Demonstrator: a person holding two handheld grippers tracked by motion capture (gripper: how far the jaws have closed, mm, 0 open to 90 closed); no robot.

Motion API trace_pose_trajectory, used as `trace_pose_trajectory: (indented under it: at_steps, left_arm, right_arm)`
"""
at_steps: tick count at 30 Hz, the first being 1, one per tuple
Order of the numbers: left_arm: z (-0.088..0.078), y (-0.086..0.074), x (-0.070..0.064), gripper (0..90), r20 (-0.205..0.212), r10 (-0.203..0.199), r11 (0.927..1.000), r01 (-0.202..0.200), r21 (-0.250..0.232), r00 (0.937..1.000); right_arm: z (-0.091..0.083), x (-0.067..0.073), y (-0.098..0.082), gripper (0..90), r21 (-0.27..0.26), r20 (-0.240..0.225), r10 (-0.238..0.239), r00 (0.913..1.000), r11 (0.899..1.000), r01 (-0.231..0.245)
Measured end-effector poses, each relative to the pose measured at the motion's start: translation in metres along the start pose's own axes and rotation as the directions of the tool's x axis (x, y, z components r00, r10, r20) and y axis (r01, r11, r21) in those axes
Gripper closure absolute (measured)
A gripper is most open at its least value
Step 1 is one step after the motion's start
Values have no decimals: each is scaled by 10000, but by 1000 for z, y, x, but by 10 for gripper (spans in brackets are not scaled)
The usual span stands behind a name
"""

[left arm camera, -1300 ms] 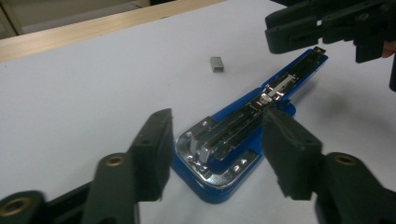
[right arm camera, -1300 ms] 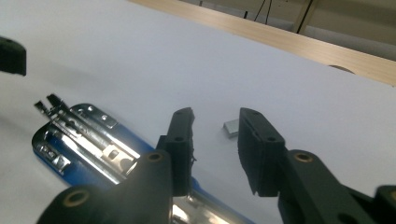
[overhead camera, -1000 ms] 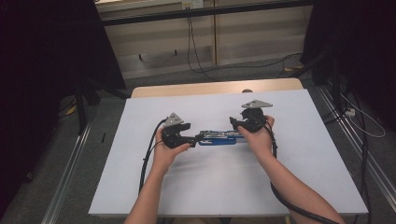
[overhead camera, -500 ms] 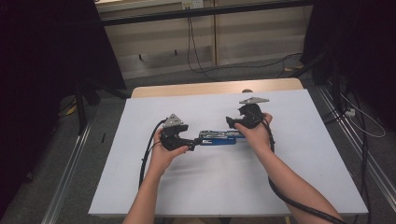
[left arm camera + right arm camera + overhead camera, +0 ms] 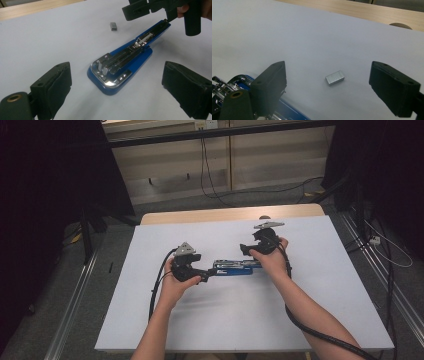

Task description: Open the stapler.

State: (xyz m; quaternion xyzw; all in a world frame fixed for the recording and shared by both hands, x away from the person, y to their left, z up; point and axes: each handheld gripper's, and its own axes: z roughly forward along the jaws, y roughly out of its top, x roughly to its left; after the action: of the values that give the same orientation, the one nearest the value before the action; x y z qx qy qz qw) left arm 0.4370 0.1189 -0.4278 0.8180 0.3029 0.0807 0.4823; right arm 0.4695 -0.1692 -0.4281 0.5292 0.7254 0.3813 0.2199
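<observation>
Left gripper (image 5: 207, 276): at the left end of the stapler in the high view, held in the person's left hand (image 5: 175, 287); its fingers (image 5: 53, 87) have just been opening and stand wide apart, with the stapler's rounded end on the table between them, touched by neither.
Stapler (image 5: 120, 67): blue, opened out flat on the white table (image 5: 225, 320), its metal staple channel facing up; it lies lengthwise between the two grippers.
Block of staples (image 5: 334, 77): small and grey, lying loose on the table just beyond the stapler.
Right gripper (image 5: 243, 251): above the right end of the stapler, held in the person's right hand (image 5: 272, 260); its fingers (image 5: 270, 82) have just been opening and are spread wide, the block of staples lying on the table between them and beyond, untouched.
Far edge: a bare wooden strip (image 5: 225, 214) of the table shows beyond the white cover.
</observation>
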Motion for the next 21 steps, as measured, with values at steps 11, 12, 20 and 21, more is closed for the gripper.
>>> trace_pose_trajectory:
  at_steps: [11,12,20,21]
  left_arm:
    - [-1,0,0,91,13,12,10000,-12,20,10000]
    - [-1,0,1,91,-4,23,10000,-23,19,10000]
    - [0,-1,2,91,-46,5,10000,-4,92,10000]
    - [0,-1,2,91,-64,1,10000,-1,97,10000]
  right_arm:
    - [8,-1,2,178,446,104,-8,9999,9990,3]
    - [8,0,3,194,484,87,38,10000,9988,-42]
    - [15,-4,3,406,859,149,114,9998,9962,-127]
    - [16,-5,3,445,908,163,147,9998,9957,-162]
